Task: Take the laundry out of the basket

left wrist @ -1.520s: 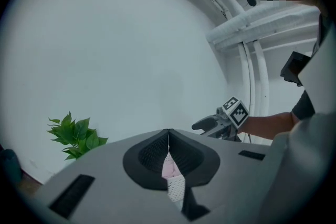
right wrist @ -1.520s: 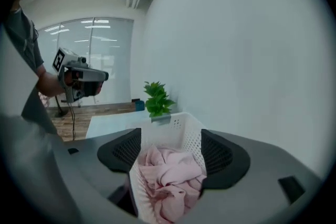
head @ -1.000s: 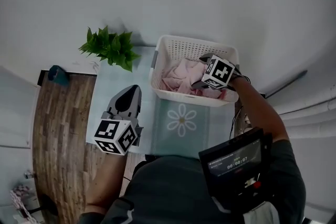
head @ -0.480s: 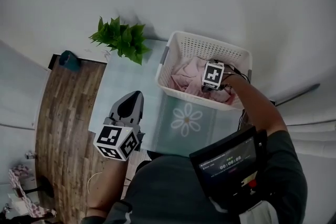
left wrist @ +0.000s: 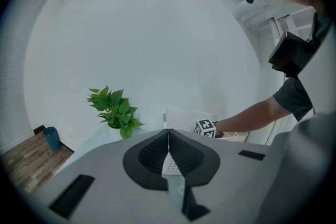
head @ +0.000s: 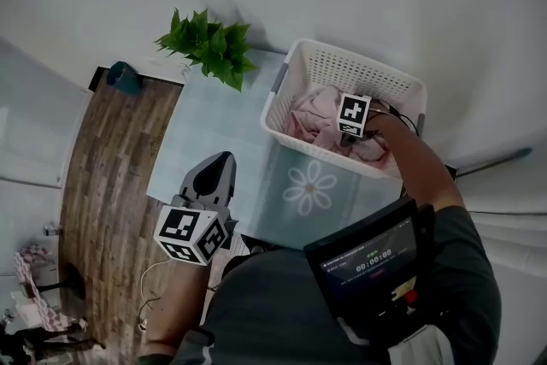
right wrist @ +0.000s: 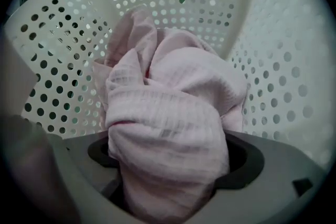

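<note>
We see the right gripper [head: 351, 122] reaching down into a white perforated basket [head: 366, 69], its jaws pinching a thick bunch of pink cloth [right wrist: 169, 128]. In the right gripper view the cloth fills the gap between the jaws and rises in folds against the basket's dotted wall. From the head view, more of the pink cloth lies heaped inside the basket, on the side nearer the plant [head: 208, 46].

The left gripper [head: 220, 168] hangs well apart from the basket, over a pale mat [head: 205, 120]. Its jaws are pressed together with nothing between them.

The basket stands on the mat's far end, just past a printed daisy [head: 313, 187]. A teal cup [head: 124, 79] sits at the edge of the wood floor [head: 107, 192], near the plant. A small screen [head: 373, 257] rides on the person's chest.
</note>
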Tool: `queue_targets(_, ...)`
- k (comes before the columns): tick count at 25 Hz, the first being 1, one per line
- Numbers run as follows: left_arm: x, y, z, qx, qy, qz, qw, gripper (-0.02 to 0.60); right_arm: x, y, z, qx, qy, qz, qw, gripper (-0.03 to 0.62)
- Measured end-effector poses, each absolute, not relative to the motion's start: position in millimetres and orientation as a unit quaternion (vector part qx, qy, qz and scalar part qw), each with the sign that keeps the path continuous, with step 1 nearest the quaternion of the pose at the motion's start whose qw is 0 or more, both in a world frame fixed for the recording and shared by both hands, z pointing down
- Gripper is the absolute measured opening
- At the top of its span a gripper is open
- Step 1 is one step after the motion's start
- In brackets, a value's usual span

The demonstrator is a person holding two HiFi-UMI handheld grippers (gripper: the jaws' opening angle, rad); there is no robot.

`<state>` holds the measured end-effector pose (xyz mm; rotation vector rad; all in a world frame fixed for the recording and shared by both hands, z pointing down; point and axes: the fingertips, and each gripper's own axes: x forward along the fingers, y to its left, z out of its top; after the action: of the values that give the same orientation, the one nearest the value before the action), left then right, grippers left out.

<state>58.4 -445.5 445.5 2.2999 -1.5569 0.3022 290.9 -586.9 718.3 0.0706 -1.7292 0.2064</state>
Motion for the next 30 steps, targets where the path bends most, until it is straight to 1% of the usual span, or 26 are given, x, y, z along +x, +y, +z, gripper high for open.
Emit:
queue_targets(9,54,-437,459,0.793,-0.569,0.099,0.192,0.009,288,-588,724,0.034,-0.750,0.085,0.655,0.483)
queue_targets(15,56,-433,457,0.795,-0.570,0.093,0.189,0.009,287,-581,721,0.072,-0.745,0.105,0.655,0.360)
queue_targets(18,48,-436,451,0.795,-0.573,0.085,0.182,0.009,285,-581,718,0.088,-0.754,0.099,0.643,0.317)
queue_targets(21,42,-438,442,0.798,-0.572,0.077,0.172,0.009,284,-584,712,0.109,-0.759,0.088,0.636,0.297)
queue_targets(24,35,-432,431,0.803,-0.569,0.072,0.163,0.009,285,-587,699,0.143,-0.770,0.087,0.616,0.279)
queue_targets(30,4,-422,415,0.796,-0.582,0.054,0.154,0.009,281,-602,646,0.229,-0.810,0.104,0.529,0.273)
